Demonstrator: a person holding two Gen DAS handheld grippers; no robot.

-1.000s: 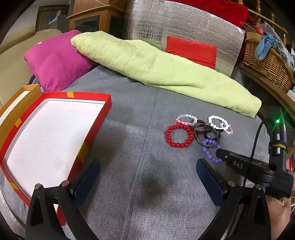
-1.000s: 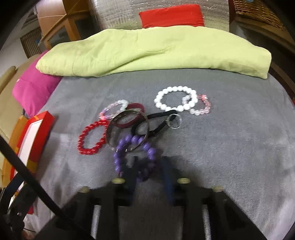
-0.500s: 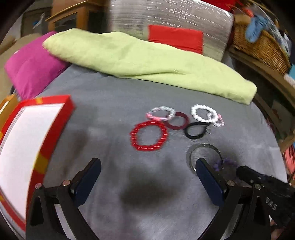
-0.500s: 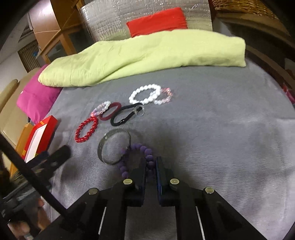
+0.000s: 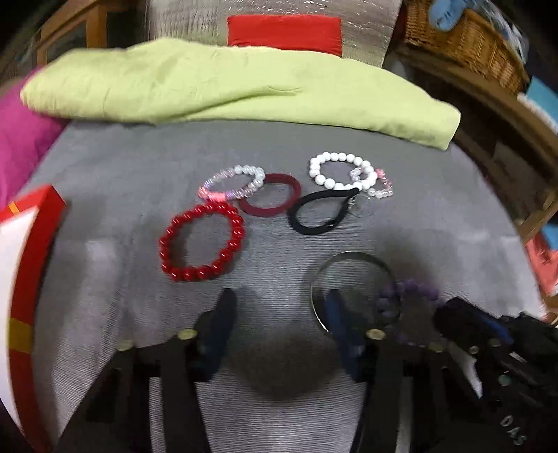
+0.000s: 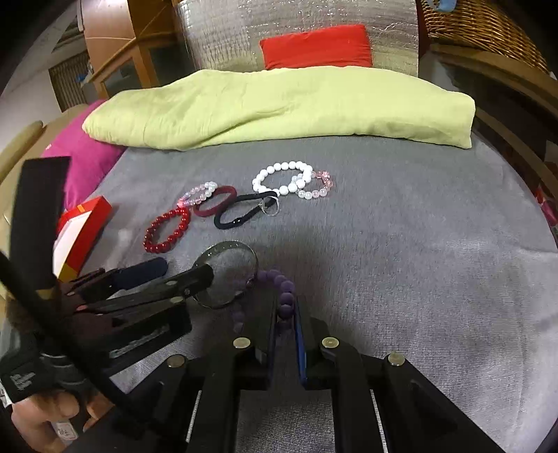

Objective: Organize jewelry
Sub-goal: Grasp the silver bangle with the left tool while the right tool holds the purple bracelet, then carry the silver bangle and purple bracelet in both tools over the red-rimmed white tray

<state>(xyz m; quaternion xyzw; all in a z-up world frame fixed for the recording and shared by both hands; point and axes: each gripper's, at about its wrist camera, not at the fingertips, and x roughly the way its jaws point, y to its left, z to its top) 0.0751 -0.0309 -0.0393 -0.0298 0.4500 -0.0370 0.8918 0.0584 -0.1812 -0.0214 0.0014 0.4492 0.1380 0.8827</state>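
My right gripper is shut on a purple bead bracelet, also in the left wrist view. A silver bangle lies linked with it; it shows in the right wrist view too. My left gripper is open; its right finger sits inside the bangle's ring. It appears at lower left in the right wrist view. Beyond lie a red bead bracelet, a maroon hair tie, a black hair tie and a white bead bracelet.
A red box with white lining stands at the left on the grey cloth. A green folded blanket and a magenta pillow lie behind. A wicker basket stands at the far right.
My left gripper has moved right and forward onto the silver bangle and its jaws have narrowed. My right gripper has pulled the purple bracelet slightly back.
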